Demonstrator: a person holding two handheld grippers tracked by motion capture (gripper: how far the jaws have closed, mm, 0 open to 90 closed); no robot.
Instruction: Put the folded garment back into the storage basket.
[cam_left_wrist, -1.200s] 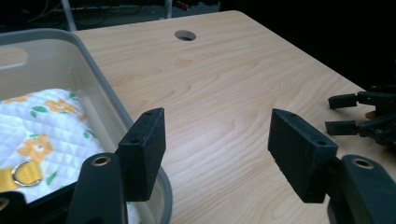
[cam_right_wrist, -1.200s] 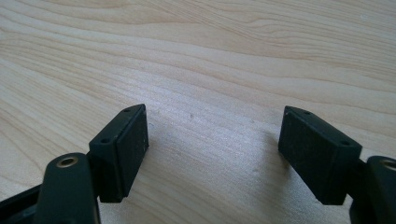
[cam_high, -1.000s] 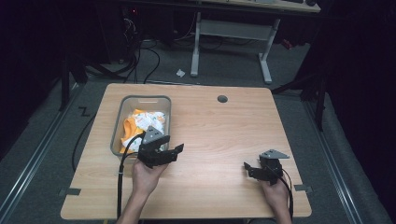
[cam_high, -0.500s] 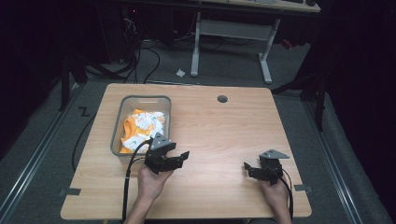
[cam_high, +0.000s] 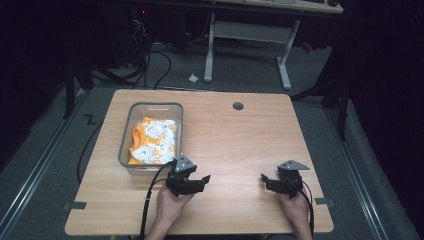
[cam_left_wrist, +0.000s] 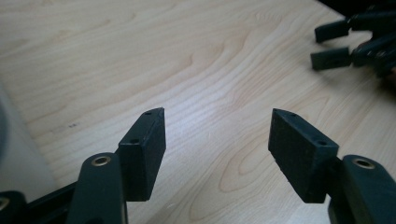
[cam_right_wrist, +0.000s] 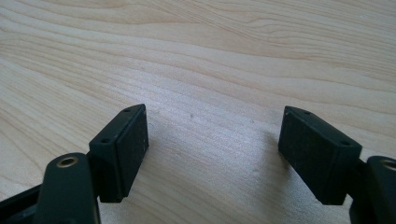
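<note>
On the wooden table (cam_high: 240, 135), seen from the high view, a grey bin (cam_high: 127, 150) stands at the left side, and inside it lies a bundle of orange and white cloth (cam_high: 152, 142) with small printed marks on the white part. Just beside the bin's near right corner, a hand (cam_high: 169, 207) comes in from the bottom edge and holds the left tongs (cam_high: 201, 180) low over the bare wood, their tips turned toward the right side of the table; a black cable (cam_high: 150, 200) trails from them back toward the table's front edge. In the left gripper view these tongs (cam_left_wrist: 217, 135) stand wide, with nothing but wood grain between the two black pads, and the pale wall of the bin shows blurred at the left edge. The right tongs (cam_high: 266, 179) are held by the other hand (cam_high: 295, 212) near the table's front right part, well apart from the bin, with their tips pointing left toward the other pair. In the right gripper view they (cam_right_wrist: 212, 135) are also spread wide over empty wood and grip nothing. A small dark round hole (cam_high: 238, 106) sits in the tabletop near the far edge. The cloth lies untouched in the bin, apart from both pairs.
</note>
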